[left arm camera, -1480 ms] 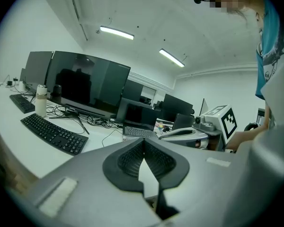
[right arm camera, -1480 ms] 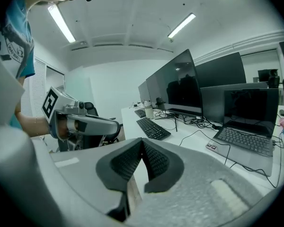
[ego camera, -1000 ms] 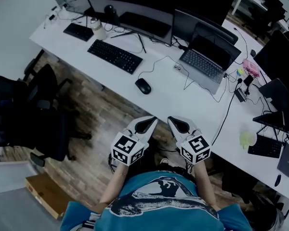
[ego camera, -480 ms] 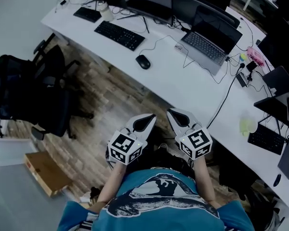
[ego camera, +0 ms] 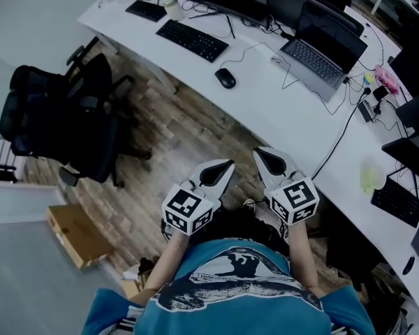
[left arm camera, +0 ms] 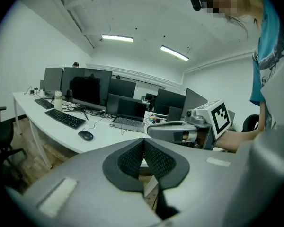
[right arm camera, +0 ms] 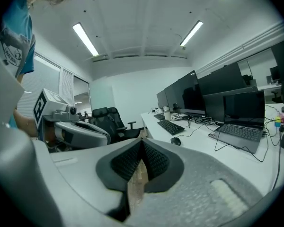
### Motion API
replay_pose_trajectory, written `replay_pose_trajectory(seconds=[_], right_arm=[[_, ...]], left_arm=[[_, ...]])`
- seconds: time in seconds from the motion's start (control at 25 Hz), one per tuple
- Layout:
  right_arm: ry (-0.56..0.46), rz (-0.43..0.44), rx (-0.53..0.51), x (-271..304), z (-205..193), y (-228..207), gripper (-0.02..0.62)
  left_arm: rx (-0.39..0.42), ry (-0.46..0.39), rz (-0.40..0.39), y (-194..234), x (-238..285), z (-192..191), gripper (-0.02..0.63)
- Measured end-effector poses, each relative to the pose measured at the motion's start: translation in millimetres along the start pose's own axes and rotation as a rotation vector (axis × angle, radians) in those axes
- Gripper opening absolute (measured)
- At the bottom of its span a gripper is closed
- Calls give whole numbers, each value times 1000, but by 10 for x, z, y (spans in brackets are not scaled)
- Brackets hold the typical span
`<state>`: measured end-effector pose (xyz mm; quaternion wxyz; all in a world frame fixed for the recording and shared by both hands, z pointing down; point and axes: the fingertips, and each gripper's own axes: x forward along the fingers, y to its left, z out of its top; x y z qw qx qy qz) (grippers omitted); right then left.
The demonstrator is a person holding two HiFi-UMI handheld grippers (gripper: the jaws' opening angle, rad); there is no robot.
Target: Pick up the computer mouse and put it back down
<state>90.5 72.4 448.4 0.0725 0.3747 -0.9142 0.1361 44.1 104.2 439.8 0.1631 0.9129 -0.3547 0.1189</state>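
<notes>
Approach likely in hand: left gripper (ego camera: 228,164) and right gripper (ego camera: 258,151), jaws closed and empty, hang far from the black oval computer mouse (ego camera: 225,78) at upper centre on the white counter (ego camera: 265,114); next, reach and open.

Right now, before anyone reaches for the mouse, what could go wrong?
1. The left gripper and right gripper both have their jaws shut and empty. Reaching in like that would likely shove the mouse rather than grasp it.
2. A thin cable appears to run from the mouse toward the laptop, so a high lift could tug it.
3. The mouse sits on the desk, far from both grippers, so a long approach may misalign.
</notes>
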Motion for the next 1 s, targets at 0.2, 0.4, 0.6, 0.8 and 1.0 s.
replay_pose_trajectory(seconds=[0.2, 0.4, 0.6, 0.8, 1.0], right_arm=[[5, 29, -18, 81, 2, 225, 2], [5, 34, -20, 179, 27, 473, 2], [13, 25, -16, 232, 8, 653, 2], [25, 14, -28, 248, -34, 868, 2], [40, 15, -32, 255, -105, 1077, 2]], left_arm=[[-1, 2, 8, 38, -183, -45, 15], [0, -13, 12, 119, -433, -52, 15], [4, -16, 7, 144, -649, -134, 15], [10, -26, -14, 139, -836, -205, 15], [12, -34, -18, 137, -1022, -253, 15]])
